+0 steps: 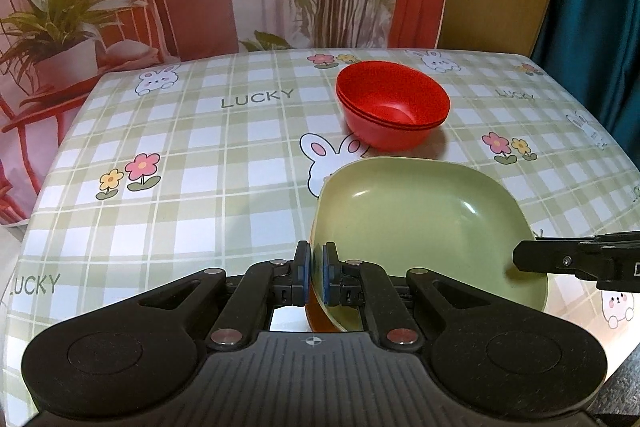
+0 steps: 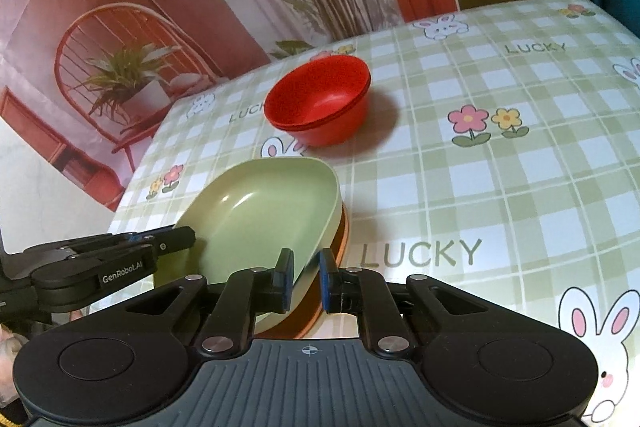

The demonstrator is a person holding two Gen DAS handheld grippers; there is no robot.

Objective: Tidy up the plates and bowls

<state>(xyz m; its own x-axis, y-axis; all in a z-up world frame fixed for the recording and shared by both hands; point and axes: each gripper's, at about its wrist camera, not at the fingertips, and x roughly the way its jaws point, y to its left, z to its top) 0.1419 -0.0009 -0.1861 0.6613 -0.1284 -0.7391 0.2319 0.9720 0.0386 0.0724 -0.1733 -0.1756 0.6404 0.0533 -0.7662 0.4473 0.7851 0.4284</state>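
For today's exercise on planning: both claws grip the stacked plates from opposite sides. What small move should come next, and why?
Probably lower the stack of plates level onto the tablecloth, short of the red bowls. The left claw and right claw pinch opposite rims, and the stack looks tilted with its near edge raised, so easing both down together should keep the plates from sliding apart.

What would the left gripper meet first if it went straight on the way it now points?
Nothing new: the left gripper is already clamped on the green plate's rim. Pushed on, it would likely drive that plate toward the red bowls, though depth is unclear.
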